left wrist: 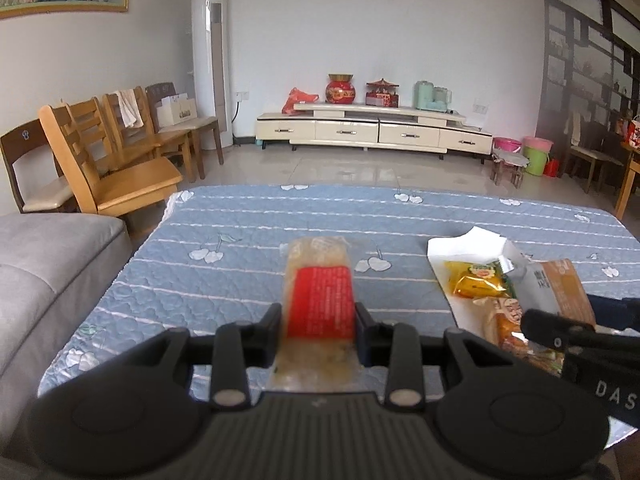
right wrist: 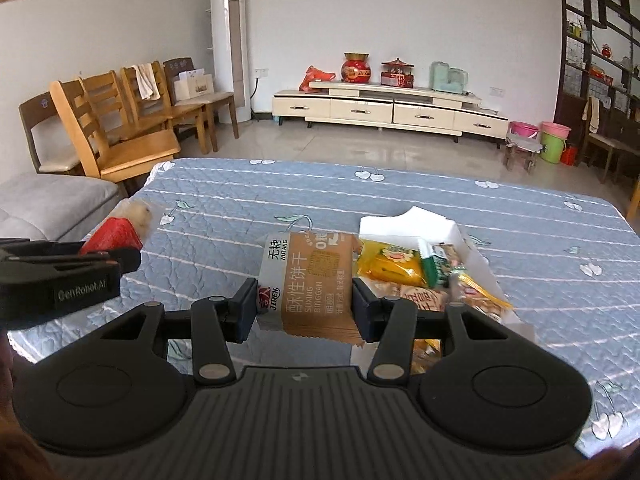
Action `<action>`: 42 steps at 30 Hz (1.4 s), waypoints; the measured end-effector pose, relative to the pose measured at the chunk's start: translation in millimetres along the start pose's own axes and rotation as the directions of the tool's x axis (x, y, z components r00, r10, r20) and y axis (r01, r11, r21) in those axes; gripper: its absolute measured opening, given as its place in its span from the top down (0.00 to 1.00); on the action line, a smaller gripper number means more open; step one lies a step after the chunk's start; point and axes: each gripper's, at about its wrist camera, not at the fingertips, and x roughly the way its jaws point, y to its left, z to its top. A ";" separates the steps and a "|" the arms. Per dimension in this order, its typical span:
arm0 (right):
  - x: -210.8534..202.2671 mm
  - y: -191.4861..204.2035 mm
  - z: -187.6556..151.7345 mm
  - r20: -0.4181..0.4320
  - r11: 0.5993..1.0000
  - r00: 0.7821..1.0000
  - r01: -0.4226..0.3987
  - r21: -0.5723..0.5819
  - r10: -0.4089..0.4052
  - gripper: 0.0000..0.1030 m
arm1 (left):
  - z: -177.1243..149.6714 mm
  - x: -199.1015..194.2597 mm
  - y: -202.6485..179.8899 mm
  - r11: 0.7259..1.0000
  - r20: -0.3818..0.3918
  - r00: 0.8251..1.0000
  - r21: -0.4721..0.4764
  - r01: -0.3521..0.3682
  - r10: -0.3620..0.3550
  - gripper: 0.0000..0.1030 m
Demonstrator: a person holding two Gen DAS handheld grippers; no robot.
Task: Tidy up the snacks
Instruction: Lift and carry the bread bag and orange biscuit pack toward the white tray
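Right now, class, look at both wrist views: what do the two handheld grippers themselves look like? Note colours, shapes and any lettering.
Both grippers are matt black plastic. The left gripper and right gripper each have a ribbed central plate, two round discs at the sides, silver pivot pins and two flat dark fingers. Seen side on, the left one reads "GenRobot.AI" in white; the right one shows the white letters "DAS". No cables or sleeves show.

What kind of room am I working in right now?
Most likely a home living room: a low cream TV cabinet along the far wall, a grey sofa at the left, a row of wooden chairs, and a tall standing air conditioner.
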 end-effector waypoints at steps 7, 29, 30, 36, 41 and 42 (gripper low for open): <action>-23.3 -9.6 -1.1 0.039 1.000 0.999 0.015 0.008 -0.015 0.41 | -0.6 -14.3 -7.2 1.000 0.032 0.999 0.001 0.005 -0.005 0.66; -41.4 -40.9 1.0 0.115 0.996 0.990 0.076 0.036 -0.080 0.41 | 4.3 -20.4 -60.8 0.995 0.057 0.995 0.071 0.076 -0.080 0.66; -42.3 -39.1 -0.3 0.117 0.996 0.990 0.080 0.037 -0.084 0.41 | 4.7 -20.1 -63.3 0.994 0.057 0.995 0.075 0.080 -0.084 0.66; -40.6 -46.8 1.5 0.118 0.994 0.988 0.096 0.050 -0.102 0.41 | 6.7 -17.3 -76.4 0.990 0.055 0.992 0.093 0.106 -0.111 0.66; -38.7 -46.9 3.3 0.119 0.992 0.986 0.115 0.058 -0.121 0.41 | 9.7 -13.7 -87.1 0.986 0.051 0.990 0.108 0.125 -0.132 0.66; -38.1 -49.0 3.9 0.118 0.991 0.985 0.119 0.062 -0.125 0.41 | 9.9 -13.8 -89.2 0.986 0.052 0.990 0.111 0.128 -0.134 0.66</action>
